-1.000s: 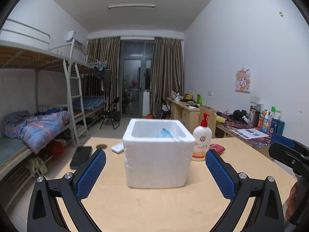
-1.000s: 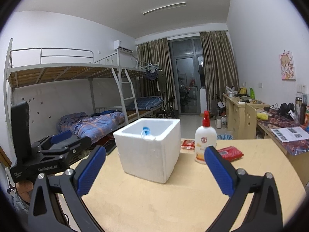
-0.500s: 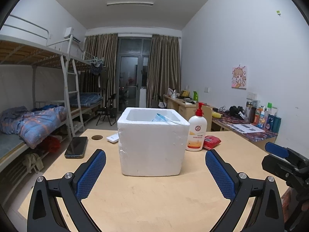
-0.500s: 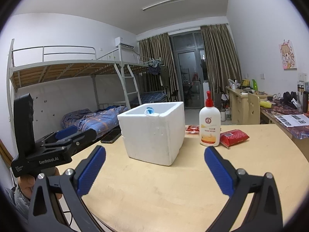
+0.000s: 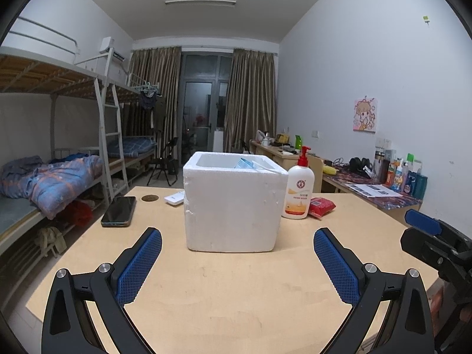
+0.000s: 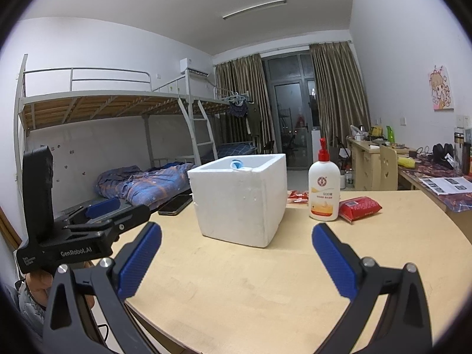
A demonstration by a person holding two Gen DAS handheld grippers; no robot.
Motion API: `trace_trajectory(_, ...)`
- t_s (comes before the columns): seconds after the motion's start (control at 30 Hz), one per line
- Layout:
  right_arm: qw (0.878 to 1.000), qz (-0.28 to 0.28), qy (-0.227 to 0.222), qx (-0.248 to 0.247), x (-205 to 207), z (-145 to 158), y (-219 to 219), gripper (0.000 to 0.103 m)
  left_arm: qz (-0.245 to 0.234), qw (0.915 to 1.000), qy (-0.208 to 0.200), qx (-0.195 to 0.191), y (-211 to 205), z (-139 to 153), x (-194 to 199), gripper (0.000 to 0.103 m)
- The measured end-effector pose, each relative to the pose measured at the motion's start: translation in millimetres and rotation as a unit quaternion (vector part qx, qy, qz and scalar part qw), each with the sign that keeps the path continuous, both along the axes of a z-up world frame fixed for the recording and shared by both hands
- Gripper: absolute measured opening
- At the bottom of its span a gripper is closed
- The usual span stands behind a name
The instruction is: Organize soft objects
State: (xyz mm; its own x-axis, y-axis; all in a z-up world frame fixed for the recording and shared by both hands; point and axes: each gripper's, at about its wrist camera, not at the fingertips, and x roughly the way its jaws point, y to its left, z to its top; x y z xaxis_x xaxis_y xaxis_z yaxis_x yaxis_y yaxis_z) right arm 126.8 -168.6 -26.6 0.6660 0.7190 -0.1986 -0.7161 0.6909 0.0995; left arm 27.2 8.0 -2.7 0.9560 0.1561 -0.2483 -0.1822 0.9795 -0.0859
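Box (image 5: pixel 233 206): white. Table (image 5: pixel 236 289): pale wood. Bottle (image 5: pixel 298 190): white, red pump, orange label. Packet (image 5: pixel 321 206): red. Phone (image 5: pixel 119 207): black. Pads (image 5: pixel 138 268): blue, cross-hatched.

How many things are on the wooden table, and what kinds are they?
White foam box: 1
Pump bottle: 1
Red packets: 2 (red packet, small red packet)
Phone: 1
Small white device: 1
Total: 6, not counting what sits inside the box.

Upright white foam box (image 5: pixel 233 206) on table, blue-white soft item (image 5: pixel 244 163) inside.
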Motion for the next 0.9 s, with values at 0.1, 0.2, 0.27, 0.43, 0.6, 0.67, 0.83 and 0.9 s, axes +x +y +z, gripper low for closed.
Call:
trace_trajectory(0.1,1.000,-0.004,-0.001,0.002,-3,0,-1,0.103,-0.003,1.0000,-0.001,-0.001,-2,-2,-4,0.103)
trace_trajectory(0.2,1.000,-0.002,-0.004,0.003,-7,-2,-1,0.103,-0.005,1.0000,-0.004,-0.002,-1,-4,-10,0.103)
trace_trajectory(0.27,1.000,-0.004,-0.003,0.000,-8,-3,0,0.103,-0.005,1.0000,-0.004,-0.002,-1,-5,-13,0.103)
trace_trajectory(0.43,1.000,-0.002,-0.002,0.001,-12,-2,2,0.103,-0.003,1.0000,-0.004,0.001,-1,-5,-18,0.103)
trace_trajectory(0.6,1.000,0.003,-0.007,-0.004,-13,-1,7,0.103,0.000,1.0000,-0.007,0.002,0,-4,-22,0.103)
trace_trajectory(0.67,1.000,0.004,-0.008,-0.006,-13,-1,9,0.103,0.000,1.0000,-0.006,0.001,1,-5,-21,0.103)
trace_trajectory(0.83,1.000,0.003,-0.006,-0.005,-12,-2,9,0.103,0.000,1.0000,-0.005,0.002,2,-5,-22,0.103)
trace_trajectory(0.9,1.000,0.003,-0.005,-0.004,-10,-2,10,0.103,0.000,1.0000,-0.006,0.003,1,-5,-22,0.103)
